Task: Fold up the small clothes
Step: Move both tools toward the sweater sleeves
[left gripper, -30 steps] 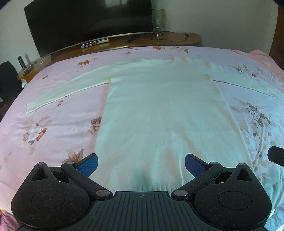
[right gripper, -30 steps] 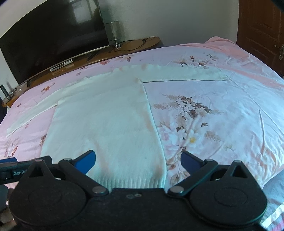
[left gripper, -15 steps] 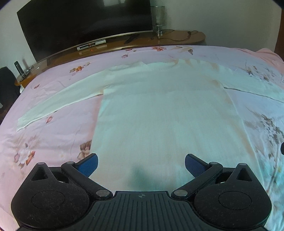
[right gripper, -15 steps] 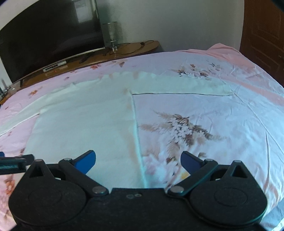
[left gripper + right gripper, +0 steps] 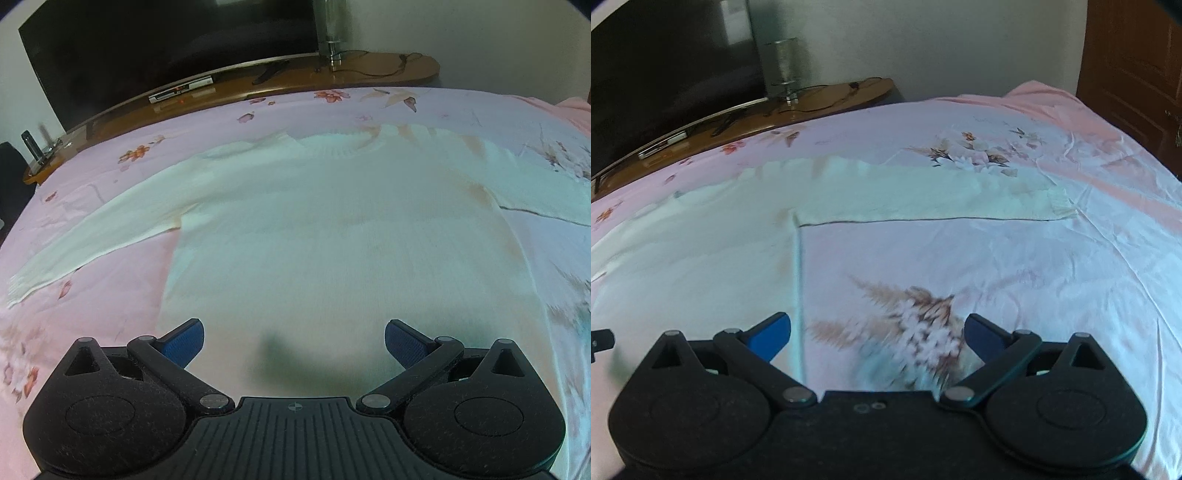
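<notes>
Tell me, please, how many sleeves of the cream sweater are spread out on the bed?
2: the left sleeve stretches out toward the bed's left edge, and the right sleeve lies straight out to the right, its cuff near the pink sheet's creases.

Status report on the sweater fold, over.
Left claw open, right claw open, both empty. White sweater flat on bedsheet, sleeves spread, unfolded. Nothing in the way.

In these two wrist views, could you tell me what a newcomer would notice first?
A cream knitted long-sleeved sweater lies flat on the pink floral bedsheet, sleeves spread to both sides. The left gripper and right gripper are open and empty above it. Behind the bed, a large black television stands on a curved wooden cabinet.
</notes>
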Demonstrator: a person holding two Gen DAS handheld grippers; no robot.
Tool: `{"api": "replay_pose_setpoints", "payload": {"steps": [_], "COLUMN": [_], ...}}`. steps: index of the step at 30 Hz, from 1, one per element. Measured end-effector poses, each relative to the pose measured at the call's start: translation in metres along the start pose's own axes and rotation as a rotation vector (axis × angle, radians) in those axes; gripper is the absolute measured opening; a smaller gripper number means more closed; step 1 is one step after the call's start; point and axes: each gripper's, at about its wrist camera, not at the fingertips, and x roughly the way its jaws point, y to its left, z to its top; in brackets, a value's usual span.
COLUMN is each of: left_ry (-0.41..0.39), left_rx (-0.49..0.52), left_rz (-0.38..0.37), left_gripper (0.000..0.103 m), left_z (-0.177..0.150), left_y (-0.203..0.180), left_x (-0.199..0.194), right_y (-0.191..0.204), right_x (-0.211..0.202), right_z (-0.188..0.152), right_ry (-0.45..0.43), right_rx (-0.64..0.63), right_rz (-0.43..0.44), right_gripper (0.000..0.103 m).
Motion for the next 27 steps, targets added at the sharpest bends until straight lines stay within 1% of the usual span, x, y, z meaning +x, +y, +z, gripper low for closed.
{"api": "replay_pose_setpoints", "payload": {"steps": [5,10,13,14,15,16,17,18,19,20,21,22,24,27], "left_ry": [0.003,0.003,-0.003,-0.004,-0.005,-0.004,-0.003,-0.001,0.003,0.004,0.006,0.007,0.008,0.014], "left_rx": [0.008,0.019,0.021,0.023,0.023,0.021,0.016,0.012,0.010,0.009,0.005,0.002,-0.005,-0.014], "left_rz": [0.021,0.025,0.032,0.038,0.043,0.048,0.049,0.050,0.053,0.055,0.061,0.064,0.071,0.082], "left_gripper": [0.103,0.103,0.103,0.103,0.103,0.103,0.103,0.103,0.103,0.103,0.103,0.103,0.103,0.103], "left_z": [0.022,0.041,0.051,0.054,0.057,0.060,0.062,0.065,0.068,0.070,0.073,0.075,0.079,0.087], "left_y": [-0.012,-0.019,-0.021,-0.022,-0.022,-0.021,-0.020,-0.020,-0.019,-0.018,-0.017,-0.016,-0.015,-0.012], "left_x": [0.026,0.050,0.063,0.066,0.070,0.074,0.077,0.081,0.085,0.088,0.092,0.096,0.103,0.115], "right_y": [-0.025,-0.048,-0.064,-0.069,-0.076,-0.081,-0.088,-0.096,-0.106,-0.115,-0.125,-0.133,-0.148,-0.167], "right_x": [0.032,0.055,0.068,0.070,0.074,0.077,0.082,0.086,0.090,0.092,0.095,0.098,0.105,0.116], "right_z": [0.015,0.028,0.036,0.037,0.040,0.042,0.045,0.049,0.052,0.054,0.056,0.058,0.062,0.068], "right_ry": [0.017,0.022,0.019,0.015,0.012,0.013,0.022,0.035,0.038,0.033,0.028,0.029,0.028,0.020], "right_rx": [0.068,0.125,0.176,0.186,0.202,0.218,0.243,0.274,0.305,0.338,0.381,0.414,0.461,0.521], "right_rz": [-0.007,-0.046,-0.058,-0.066,-0.074,-0.084,-0.100,-0.121,-0.124,-0.109,-0.098,-0.094,-0.097,-0.099], "right_gripper": [0.099,0.098,0.096,0.093,0.084,0.068,0.023,0.017,0.028,0.044,0.054,0.056,0.056,0.052]}}
